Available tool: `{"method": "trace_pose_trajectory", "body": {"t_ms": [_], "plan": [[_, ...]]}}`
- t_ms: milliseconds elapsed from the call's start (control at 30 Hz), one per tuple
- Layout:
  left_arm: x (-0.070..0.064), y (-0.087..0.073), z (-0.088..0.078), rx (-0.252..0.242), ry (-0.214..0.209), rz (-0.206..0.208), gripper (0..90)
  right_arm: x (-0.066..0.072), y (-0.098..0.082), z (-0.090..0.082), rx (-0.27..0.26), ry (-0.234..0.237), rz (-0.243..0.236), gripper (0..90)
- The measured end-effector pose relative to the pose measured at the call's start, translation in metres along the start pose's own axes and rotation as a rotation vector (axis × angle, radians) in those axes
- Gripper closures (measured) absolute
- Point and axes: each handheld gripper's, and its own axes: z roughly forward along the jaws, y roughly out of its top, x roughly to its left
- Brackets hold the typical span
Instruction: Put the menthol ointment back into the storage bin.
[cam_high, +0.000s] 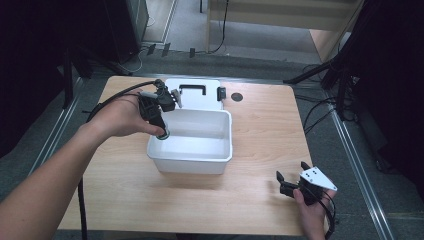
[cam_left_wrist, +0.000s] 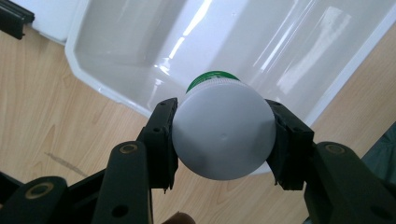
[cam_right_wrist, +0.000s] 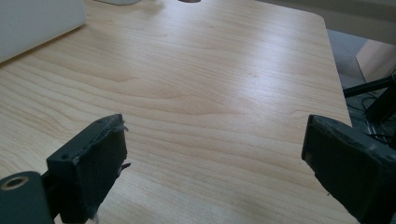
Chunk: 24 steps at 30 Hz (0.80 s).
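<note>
High view: left tool (cam_high: 161, 124) clamped on jar (cam_left_wrist: 222, 132), held over bin (cam_high: 227, 150) near rim, likely for dropping in. Right tool (cam_high: 290, 182) spread apart, idle over tabletop (cam_high: 260, 125).

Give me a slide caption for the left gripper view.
Left gripper holds a white bottle above the white bin.

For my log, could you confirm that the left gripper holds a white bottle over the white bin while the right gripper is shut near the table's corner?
Not quite: the right gripper is open, its jaws wide apart in the right gripper view. The left gripper does hold the white bottle over the white bin.
</note>
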Motion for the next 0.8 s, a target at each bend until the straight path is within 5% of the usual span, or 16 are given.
{"method": "trace_pose_trajectory", "body": {"t_ms": [800], "plan": [[-0.001,0.001,0.065,0.021,-0.028,0.013,51.2,0.0,0.0,0.0,0.006,-0.001,-0.002,6.9]]}}
